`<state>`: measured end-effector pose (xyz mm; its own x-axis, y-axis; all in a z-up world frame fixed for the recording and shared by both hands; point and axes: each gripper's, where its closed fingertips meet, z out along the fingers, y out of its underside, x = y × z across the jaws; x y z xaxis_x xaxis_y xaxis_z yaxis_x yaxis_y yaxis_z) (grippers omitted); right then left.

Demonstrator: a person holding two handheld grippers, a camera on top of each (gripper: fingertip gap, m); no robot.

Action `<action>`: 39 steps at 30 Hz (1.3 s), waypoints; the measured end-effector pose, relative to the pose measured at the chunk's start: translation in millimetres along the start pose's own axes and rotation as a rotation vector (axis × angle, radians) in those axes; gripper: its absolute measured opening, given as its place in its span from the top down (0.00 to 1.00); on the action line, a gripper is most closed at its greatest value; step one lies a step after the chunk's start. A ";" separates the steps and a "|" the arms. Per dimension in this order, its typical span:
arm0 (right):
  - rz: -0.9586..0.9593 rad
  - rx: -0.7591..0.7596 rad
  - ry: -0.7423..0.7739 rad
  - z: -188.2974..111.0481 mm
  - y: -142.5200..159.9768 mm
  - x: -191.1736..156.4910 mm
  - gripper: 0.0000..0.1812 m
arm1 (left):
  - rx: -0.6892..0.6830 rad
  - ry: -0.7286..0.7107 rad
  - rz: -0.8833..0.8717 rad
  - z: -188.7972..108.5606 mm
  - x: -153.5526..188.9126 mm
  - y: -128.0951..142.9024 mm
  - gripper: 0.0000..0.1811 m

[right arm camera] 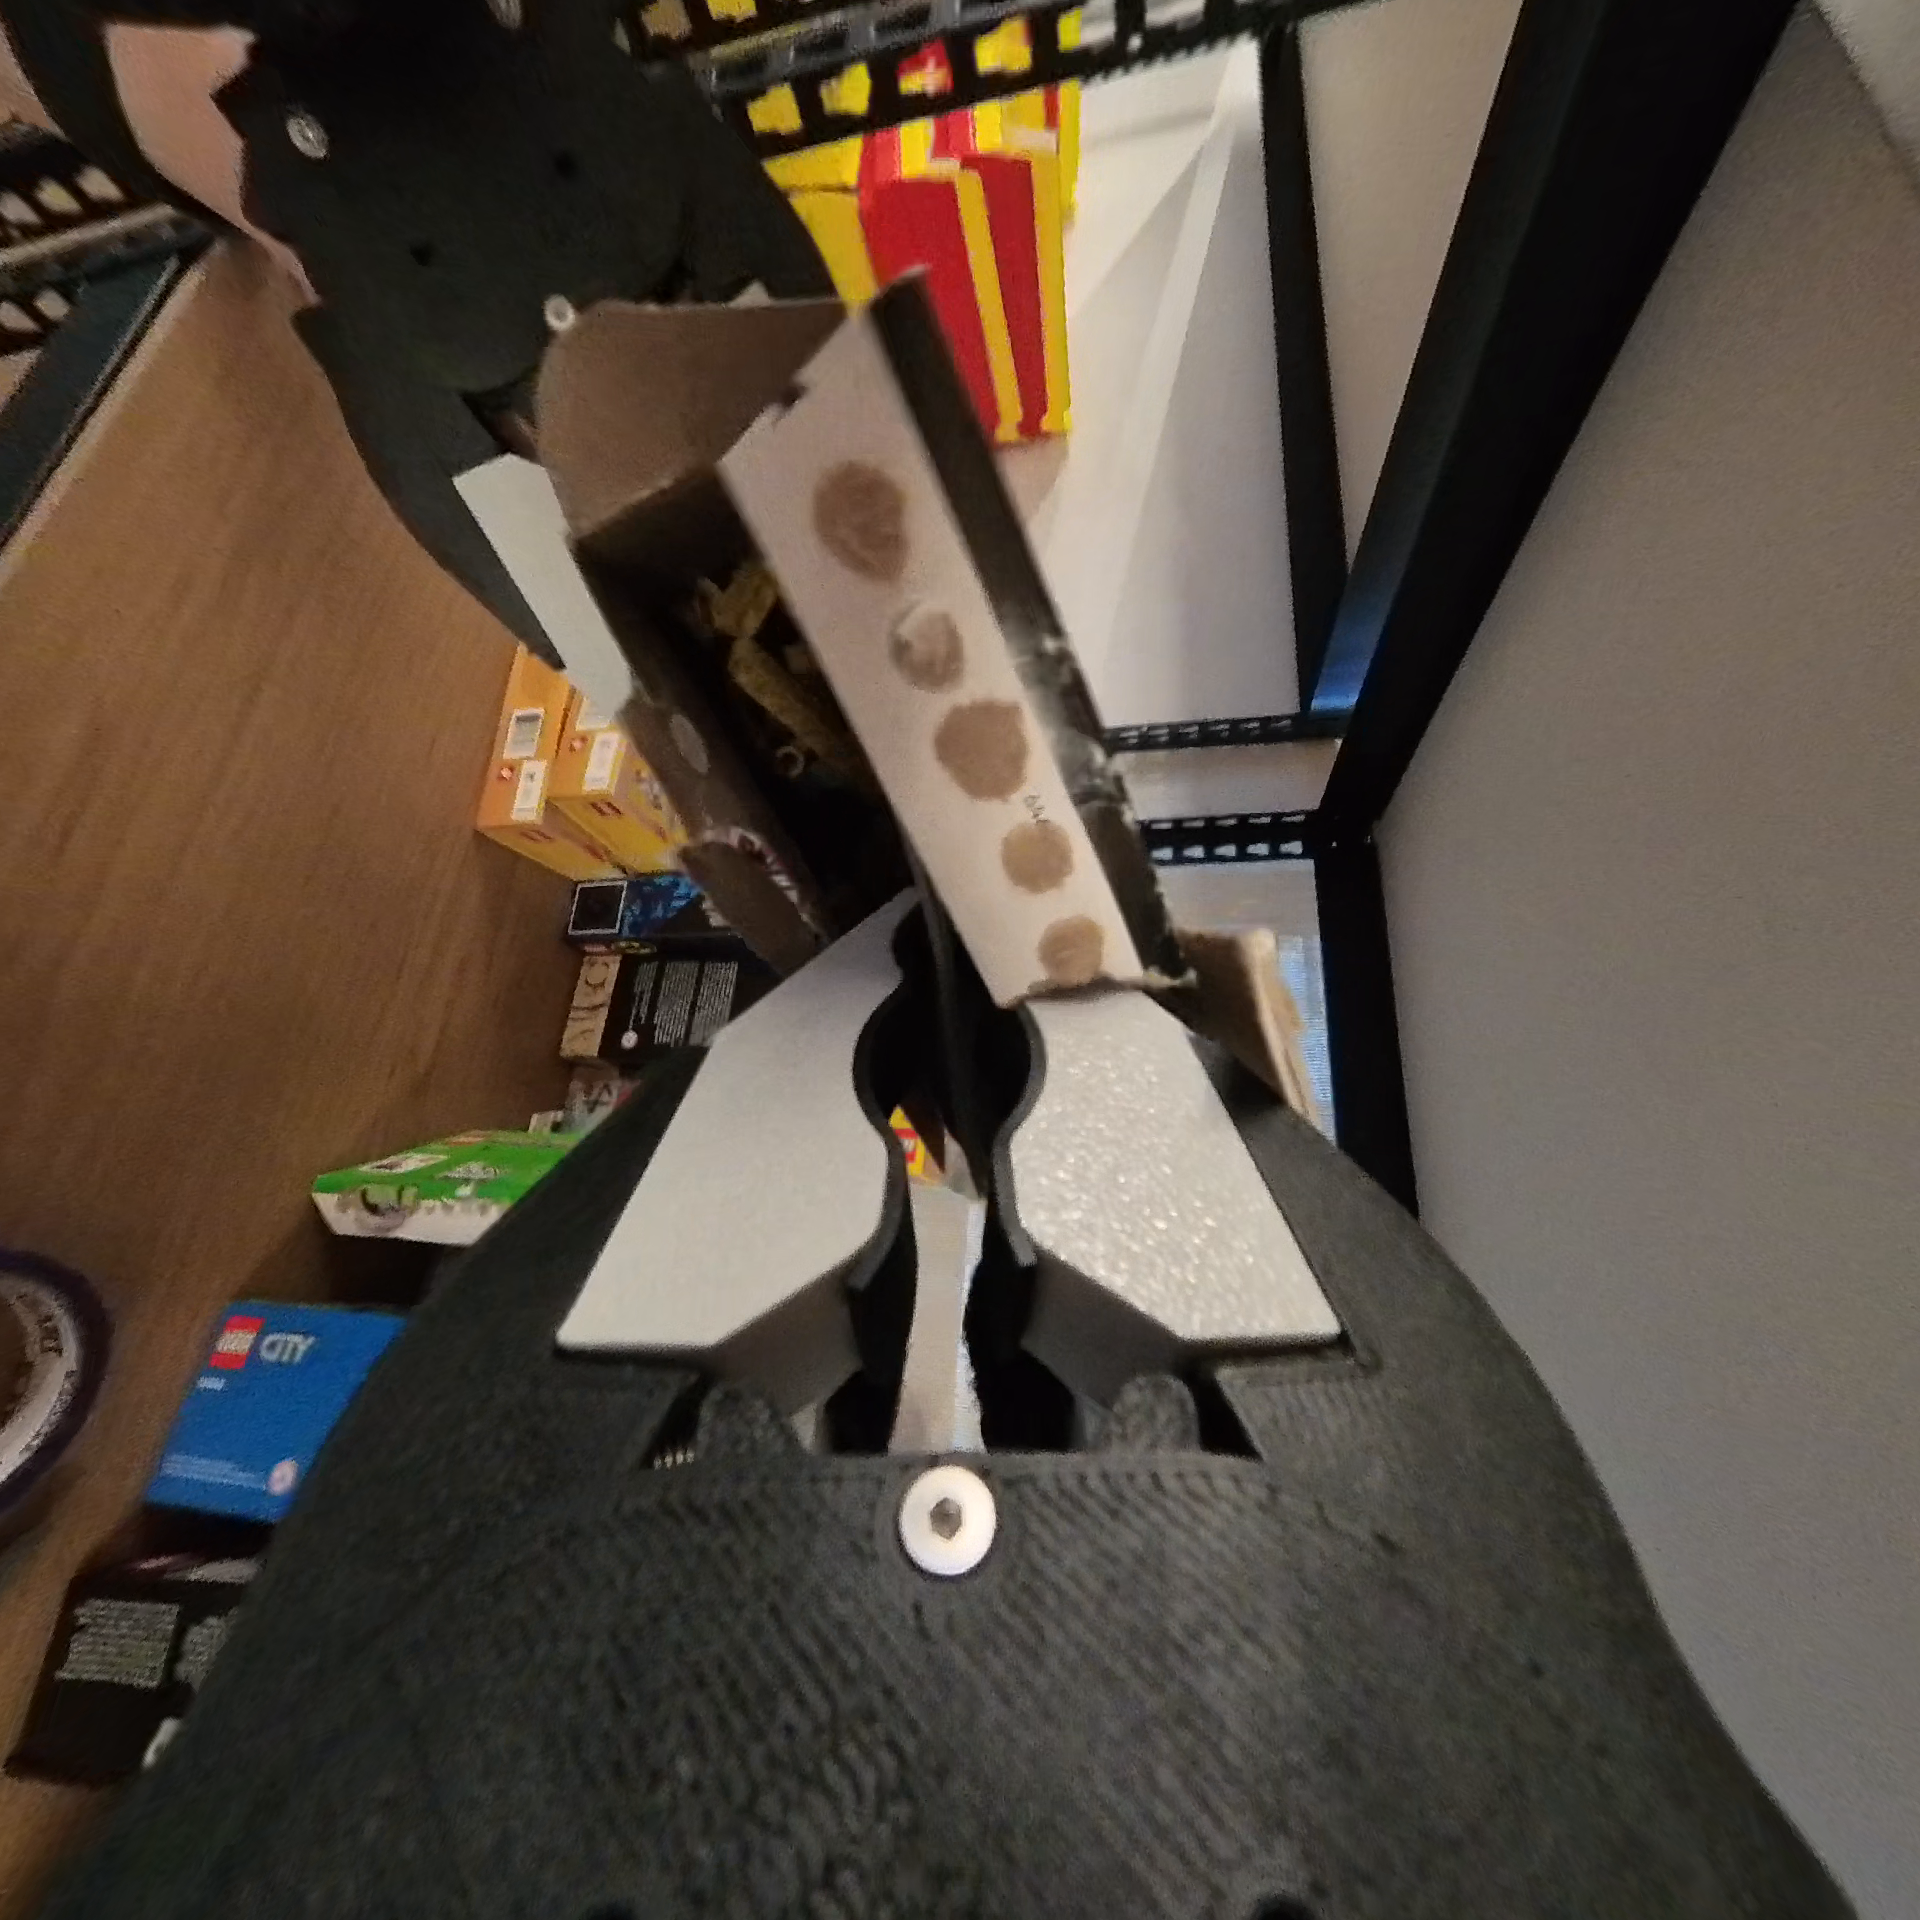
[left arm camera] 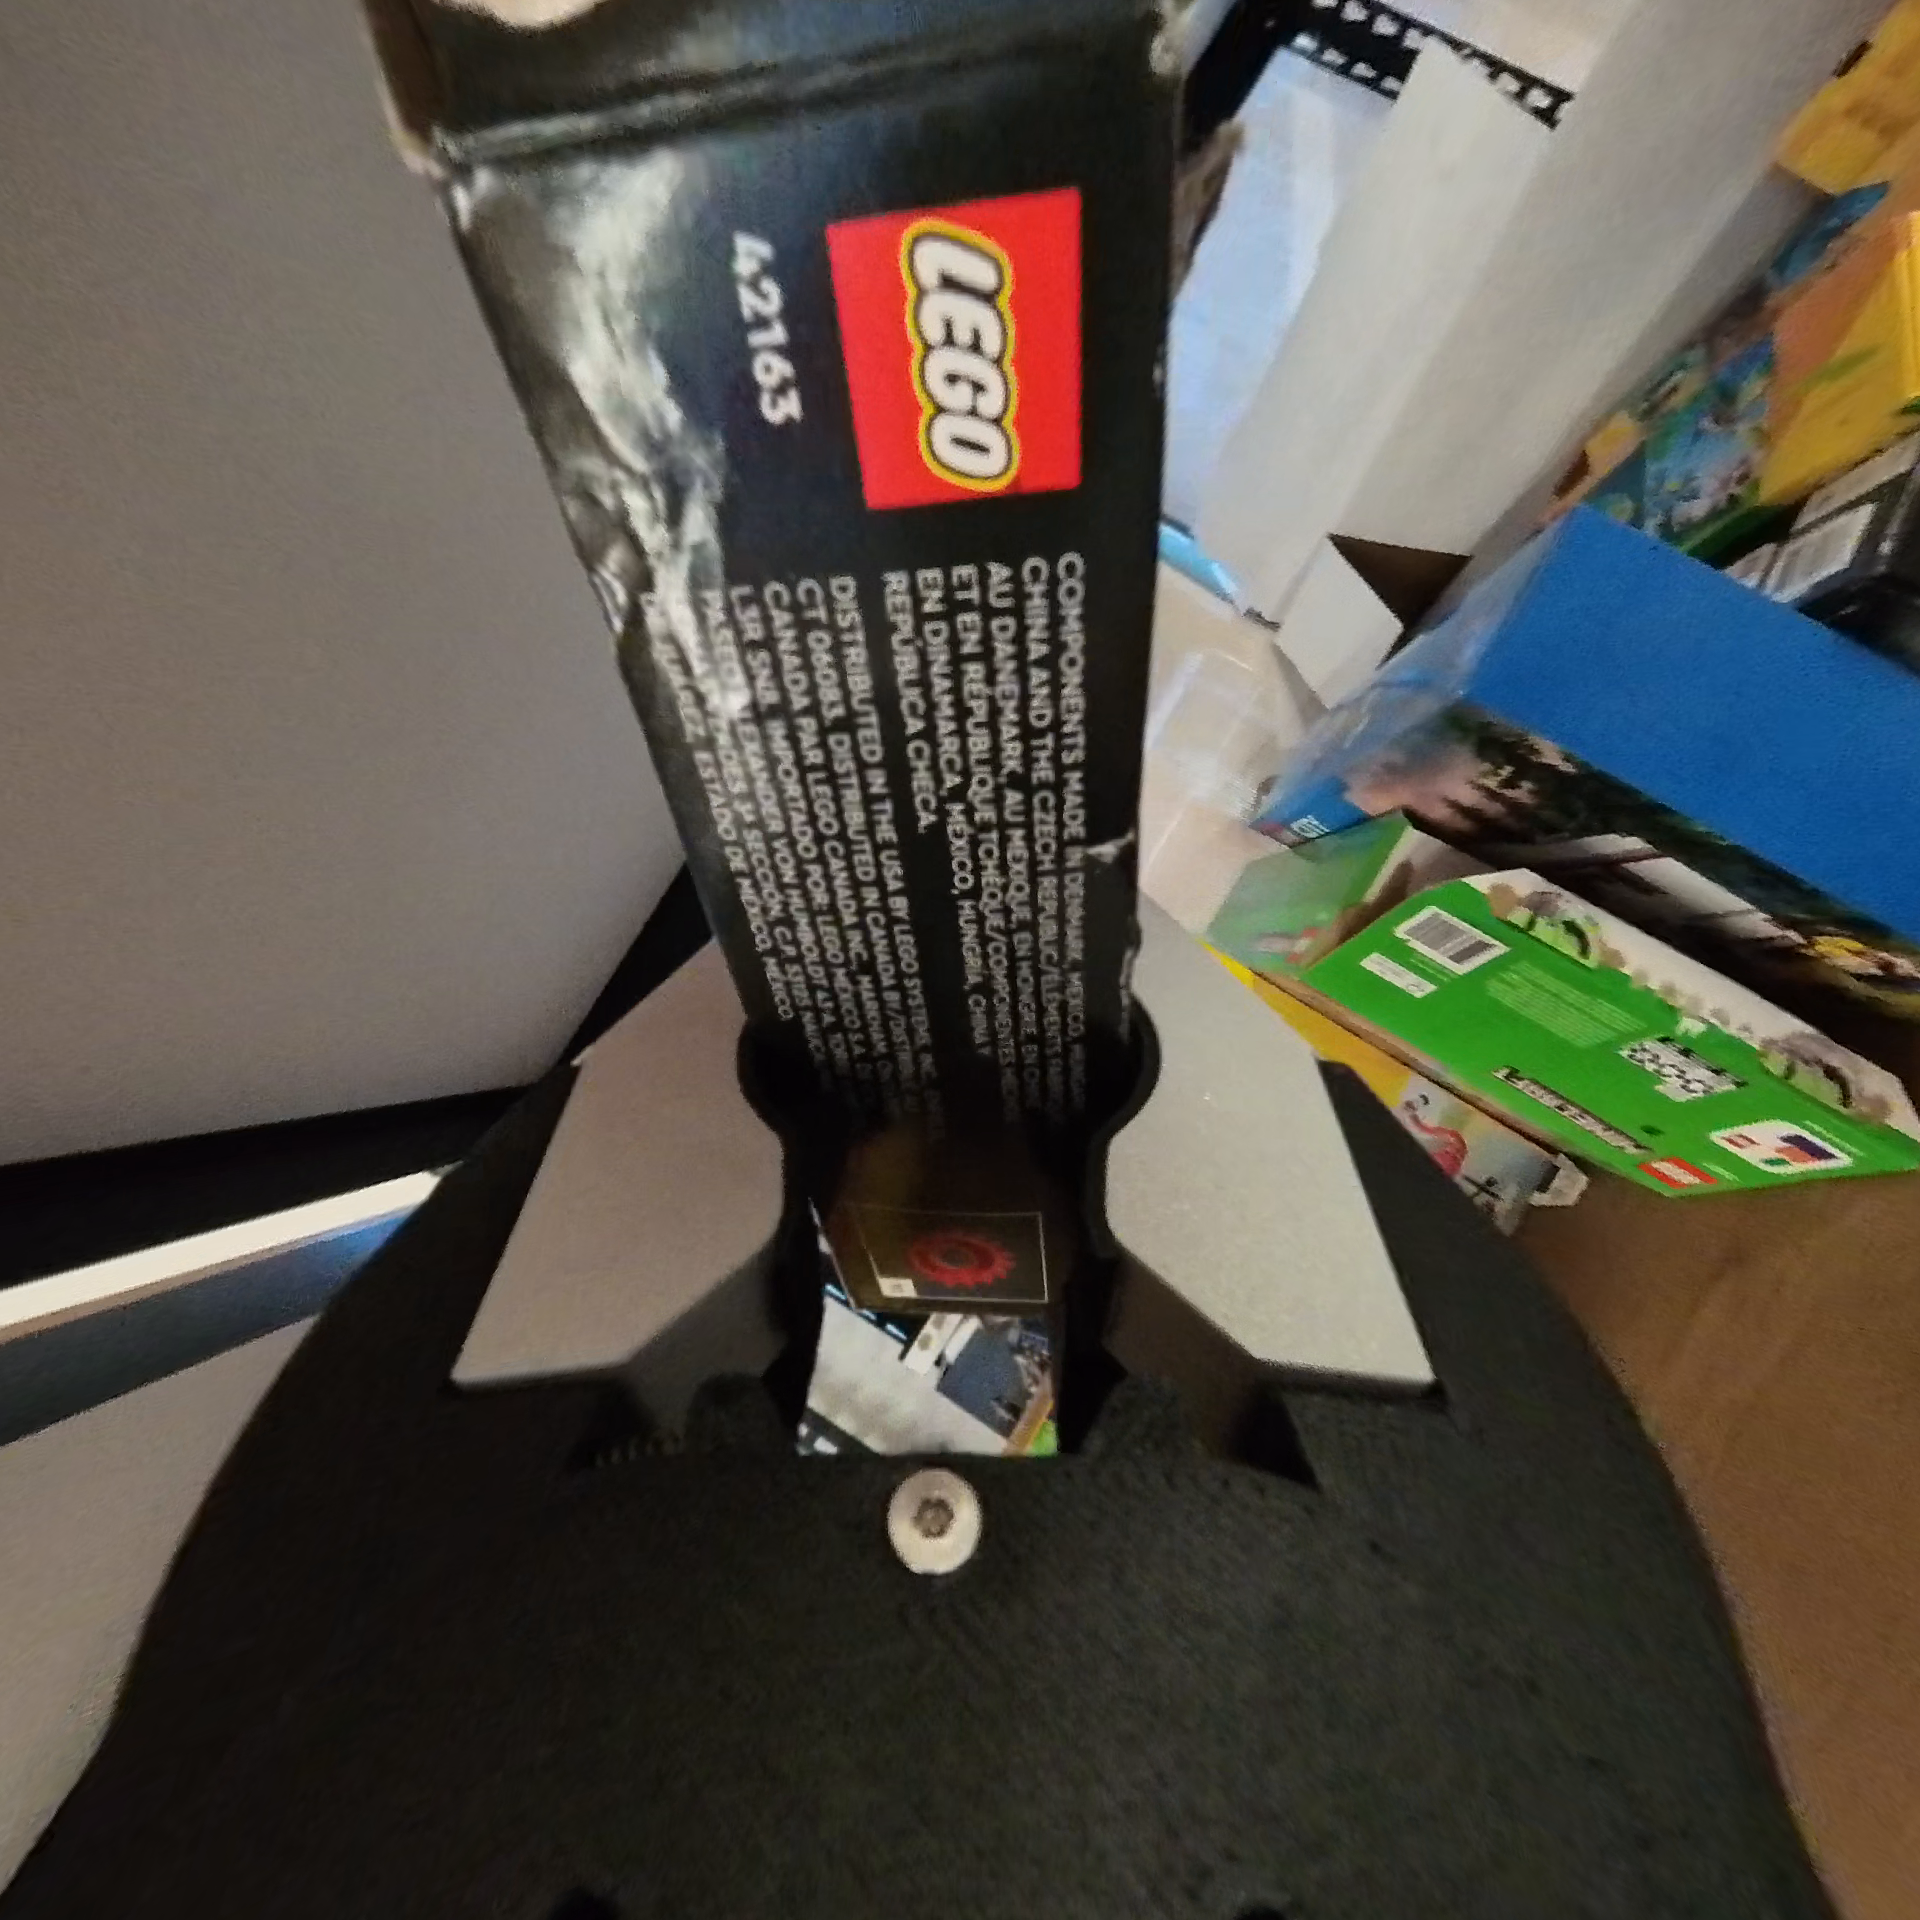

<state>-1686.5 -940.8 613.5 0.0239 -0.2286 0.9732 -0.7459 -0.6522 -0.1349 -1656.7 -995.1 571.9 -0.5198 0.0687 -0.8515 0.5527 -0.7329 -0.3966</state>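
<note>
My left gripper point(left arm camera: 940, 1049) is shut on a black toy box point(left arm camera: 883, 520) with a red logo square. The box stands up and away from the fingers, and its far end looks torn. In the right wrist view the same box point(right arm camera: 665, 436) is open at its end, with a white inner flap point(right arm camera: 956, 727) that has several brown glue spots. Yellowish parts point(right arm camera: 753, 655) show inside. My right gripper point(right arm camera: 977, 987) is shut on the lower edge of that flap. A grey finger point(right arm camera: 530, 582) of the left gripper shows against the box's side.
A green box point(left arm camera: 1558, 1039) and a blue box point(left arm camera: 1662, 707) lie on a wooden surface point(left arm camera: 1766, 1455) to the right. Black metal shelving point(right arm camera: 1455, 416) stands by a grey wall. Red and yellow boxes point(right arm camera: 966, 260), a blue box point(right arm camera: 260, 1403) and a tape roll point(right arm camera: 42, 1382) are nearby. My hands' fingertips stand some 8 cm from each other. The tape roll point(right arm camera: 42, 1382) is closer to my left gripper, around 35 cm from its tips; the right tips are 40 cm off.
</note>
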 end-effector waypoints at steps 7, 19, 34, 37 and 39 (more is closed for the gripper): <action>-0.115 0.012 0.056 -24.9 -28.8 25.4 0.99 | 0.081 -0.133 -0.085 -11.1 -21.0 -30.4 0.69; -0.366 0.025 -0.055 -4.2 -83.9 40.7 0.99 | 0.200 -0.482 -0.110 -43.5 -54.1 -34.9 0.72; -0.385 0.013 -0.040 -10.5 -91.1 55.7 0.99 | 0.307 -0.499 -0.139 -45.8 -78.1 -51.6 0.72; -0.461 -0.056 -0.006 -6.2 -83.4 58.2 0.99 | 0.256 -0.482 -0.146 -37.1 -80.4 -43.1 0.72; -0.488 -0.041 -0.023 -8.7 -86.2 53.7 0.99 | 0.281 -0.479 -0.161 -40.5 -78.6 -46.0 0.72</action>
<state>-1626.7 -890.6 679.0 0.3916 0.0811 0.9165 -0.6693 -0.6584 0.3443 -1614.9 -939.3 643.2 -0.8562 -0.0724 -0.5116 0.2824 -0.8947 -0.3461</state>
